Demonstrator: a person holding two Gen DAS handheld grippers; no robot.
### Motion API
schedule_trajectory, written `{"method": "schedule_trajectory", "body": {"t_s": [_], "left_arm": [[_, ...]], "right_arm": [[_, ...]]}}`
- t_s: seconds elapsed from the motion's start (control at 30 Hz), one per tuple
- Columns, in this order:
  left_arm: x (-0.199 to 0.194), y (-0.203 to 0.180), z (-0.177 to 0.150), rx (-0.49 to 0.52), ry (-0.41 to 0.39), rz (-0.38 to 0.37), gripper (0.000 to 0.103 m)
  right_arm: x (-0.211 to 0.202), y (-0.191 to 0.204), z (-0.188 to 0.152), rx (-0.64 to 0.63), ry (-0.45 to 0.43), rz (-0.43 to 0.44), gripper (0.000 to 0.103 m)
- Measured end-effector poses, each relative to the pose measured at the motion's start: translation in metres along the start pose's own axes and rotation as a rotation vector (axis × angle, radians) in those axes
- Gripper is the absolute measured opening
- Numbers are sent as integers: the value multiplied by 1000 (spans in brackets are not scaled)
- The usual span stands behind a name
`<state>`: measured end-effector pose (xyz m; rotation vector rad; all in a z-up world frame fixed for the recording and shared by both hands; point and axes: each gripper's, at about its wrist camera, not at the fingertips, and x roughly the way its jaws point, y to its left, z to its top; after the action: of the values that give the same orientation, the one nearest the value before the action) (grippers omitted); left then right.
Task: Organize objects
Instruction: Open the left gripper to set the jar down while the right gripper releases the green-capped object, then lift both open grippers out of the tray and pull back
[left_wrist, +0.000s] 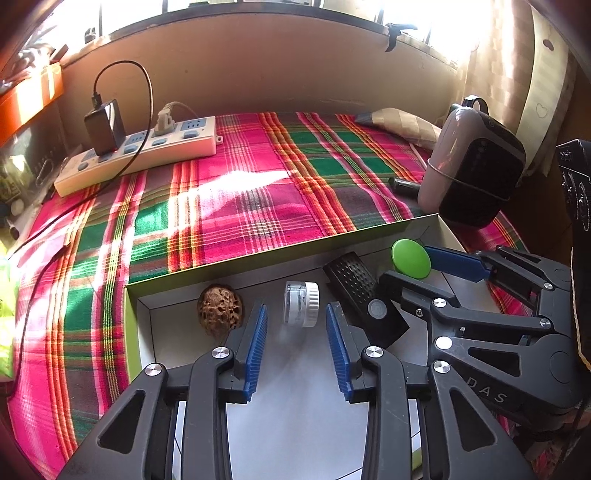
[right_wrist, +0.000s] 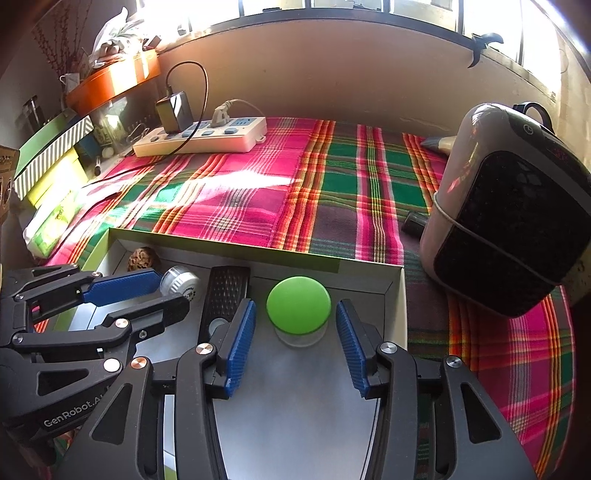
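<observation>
A shallow box (left_wrist: 229, 266) with a white floor and green outer walls lies on a plaid cloth (left_wrist: 236, 192), and four things sit in a row along its far wall. From the left wrist view these are a walnut (left_wrist: 219, 309) in the left corner, a small clear jar (left_wrist: 301, 303) with a white cap lying on its side, a black remote (left_wrist: 360, 295) leaning at a slant, and a jar with a green lid (right_wrist: 298, 305) standing upright near the right wall.

The left gripper (left_wrist: 297, 345) hangs over the box floor with its blue pads apart; the small clear jar lies just ahead of the gap, touching neither pad. The right gripper (right_wrist: 295, 341) also stands apart, its pads on either side of the green-lidded jar with space on both sides. The two grippers sit close together, the remote between them.

The near part of the box floor is bare. Beyond the far wall the cloth lies open up to a power strip (left_wrist: 147, 155) with a black charger (left_wrist: 105, 127) at the back left. A grey and black device (right_wrist: 513, 221) stands just past the box's right wall, narrowing the room there.
</observation>
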<state>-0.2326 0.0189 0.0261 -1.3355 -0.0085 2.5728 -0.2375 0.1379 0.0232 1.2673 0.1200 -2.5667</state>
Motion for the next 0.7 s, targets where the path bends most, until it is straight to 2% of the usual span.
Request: {"method": "schedule_trajectory", "body": {"t_s": [0.2, 0.7], "left_arm": [[-12, 2, -3, -15, -23, 3, 32], [-40, -2, -22, -10, -62, 27, 34]], "right_arm": [[-6, 1, -3, 1, -7, -2, 52], [-30, 7, -18, 17, -41, 4, 52]]}}
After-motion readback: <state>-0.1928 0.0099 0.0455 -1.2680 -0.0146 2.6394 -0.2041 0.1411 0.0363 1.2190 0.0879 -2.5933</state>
